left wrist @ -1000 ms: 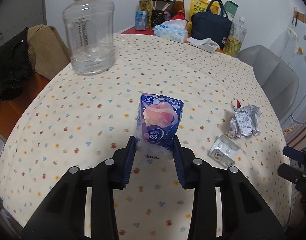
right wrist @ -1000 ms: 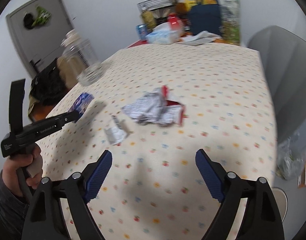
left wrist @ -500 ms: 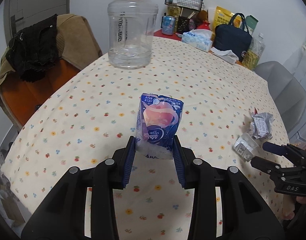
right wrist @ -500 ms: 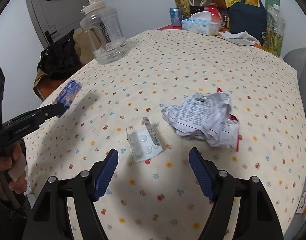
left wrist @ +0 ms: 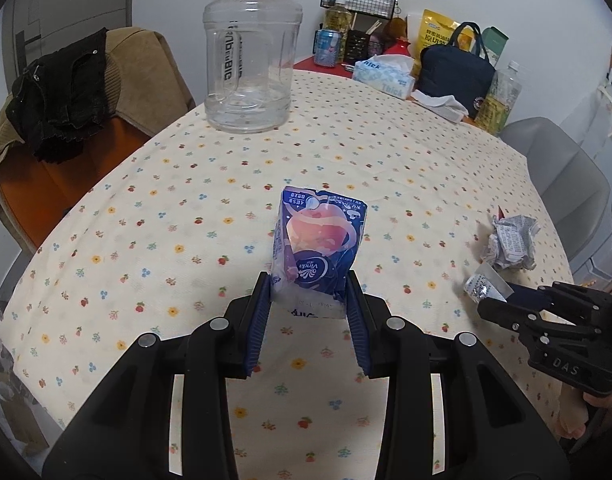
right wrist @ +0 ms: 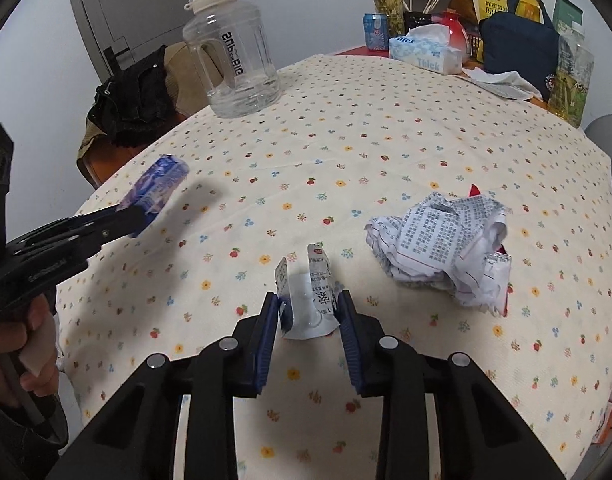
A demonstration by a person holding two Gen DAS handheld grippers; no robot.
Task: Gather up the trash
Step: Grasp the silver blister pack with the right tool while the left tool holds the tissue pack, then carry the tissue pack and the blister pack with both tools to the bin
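The blister pack [right wrist: 312, 304] sits bent between my right gripper's [right wrist: 308, 312] closing jaws, pads touching its edges, just above the floral tablecloth [right wrist: 386, 152]. Crumpled paper [right wrist: 442, 248] lies beside. My left gripper [left wrist: 310, 296] clamps the blue tissue packet [left wrist: 318, 248].

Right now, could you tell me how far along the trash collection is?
Nothing looks binned yet. In hand: the left gripper holds the tissue pack, and the right gripper is closing on the blister pack, bending it. Left: the crumpled paper lies on the tablecloth.
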